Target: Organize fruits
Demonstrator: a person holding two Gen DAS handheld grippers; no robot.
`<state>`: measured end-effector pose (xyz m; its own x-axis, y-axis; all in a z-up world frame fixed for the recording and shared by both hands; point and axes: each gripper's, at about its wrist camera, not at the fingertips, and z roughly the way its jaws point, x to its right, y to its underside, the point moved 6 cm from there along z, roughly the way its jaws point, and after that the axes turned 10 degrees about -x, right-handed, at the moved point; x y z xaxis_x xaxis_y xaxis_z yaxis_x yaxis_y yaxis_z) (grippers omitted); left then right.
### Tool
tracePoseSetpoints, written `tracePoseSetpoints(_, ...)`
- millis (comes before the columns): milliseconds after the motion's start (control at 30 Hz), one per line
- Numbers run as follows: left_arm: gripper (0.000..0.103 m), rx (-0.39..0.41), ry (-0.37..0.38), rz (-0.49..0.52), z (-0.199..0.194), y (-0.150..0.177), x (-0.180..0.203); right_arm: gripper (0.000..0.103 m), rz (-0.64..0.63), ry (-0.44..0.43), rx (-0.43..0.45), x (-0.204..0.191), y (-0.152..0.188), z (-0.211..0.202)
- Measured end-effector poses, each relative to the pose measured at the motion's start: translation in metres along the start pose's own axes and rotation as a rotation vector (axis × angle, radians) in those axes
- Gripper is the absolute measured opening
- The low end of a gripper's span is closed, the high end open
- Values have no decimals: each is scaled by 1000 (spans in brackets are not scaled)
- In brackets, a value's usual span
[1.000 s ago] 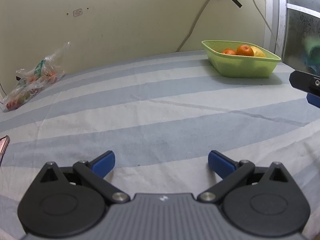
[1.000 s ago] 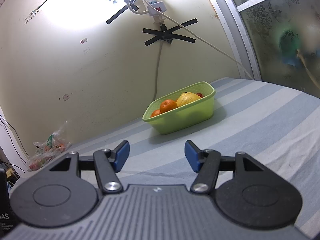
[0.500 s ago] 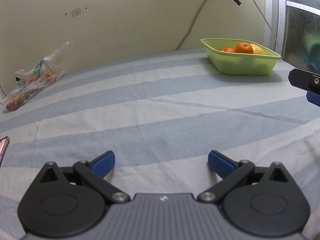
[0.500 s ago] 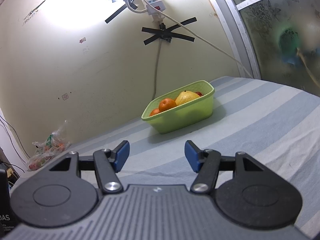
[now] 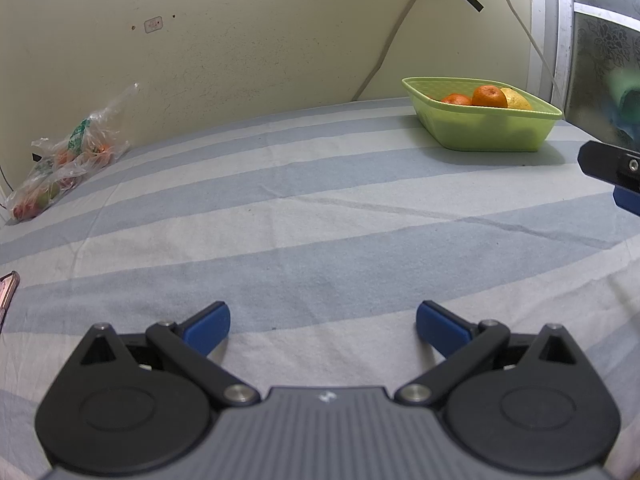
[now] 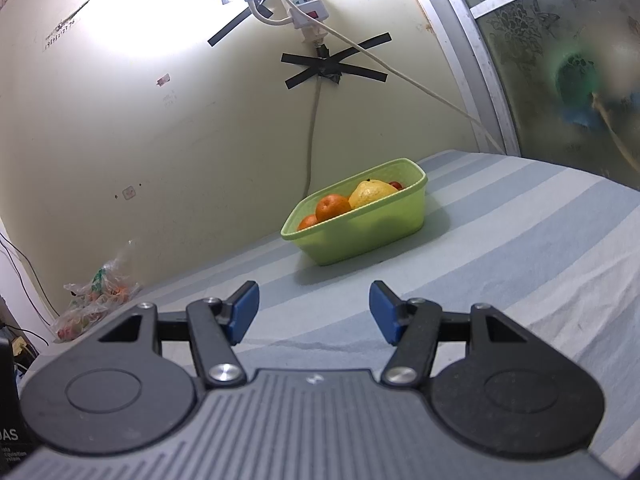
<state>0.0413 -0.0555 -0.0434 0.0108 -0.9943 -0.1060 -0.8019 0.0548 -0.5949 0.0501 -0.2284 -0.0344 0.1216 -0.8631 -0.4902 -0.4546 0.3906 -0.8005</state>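
Observation:
A light green basket (image 5: 486, 132) stands at the far right of the striped bed sheet, near the wall; it also shows in the right wrist view (image 6: 360, 228). It holds oranges (image 5: 489, 96) (image 6: 332, 206), a yellow fruit (image 6: 372, 193) and a small red one. A clear plastic bag of fruit (image 5: 64, 162) (image 6: 94, 300) lies at the far left by the wall. My left gripper (image 5: 323, 326) is open and empty, low over the sheet. My right gripper (image 6: 313, 310) is open and empty, well short of the basket.
The striped sheet (image 5: 300, 220) covers the whole surface. A phone edge (image 5: 7, 292) lies at the left. A cable and power strip (image 6: 304, 12) hang on the wall behind the basket. A frosted glass panel (image 6: 560, 64) stands at the right. The right gripper's finger (image 5: 612, 170) shows at the left view's right edge.
Both views have shifted slightly; the basket sits a little lower and nearer in the frames. Both grippers stay open and empty.

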Motion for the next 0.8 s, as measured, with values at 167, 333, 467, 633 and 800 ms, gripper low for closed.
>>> tracePoseSetpoints(167, 103, 2, -6, -2, -1, 0, 0, 64, 1, 0, 1, 0, 0, -1)
tracePoseSetpoints(333, 103, 6, -23, -4, -1, -1, -2, 64, 4, 0, 1, 0, -1, -1)
tracePoseSetpoints(467, 103, 11, -47, -22, 0, -3, -8, 64, 4, -1, 2, -1, 0, -1)
tracePoseSetpoints(633, 103, 30, -84, -27, -1, -6, -14, 64, 6, -5, 0, -1, 0, -2)
tracePoseSetpoints(800, 103, 60, -119, -19, -4, -8, -15, 64, 9, -10, 0, -1, -1, -3)
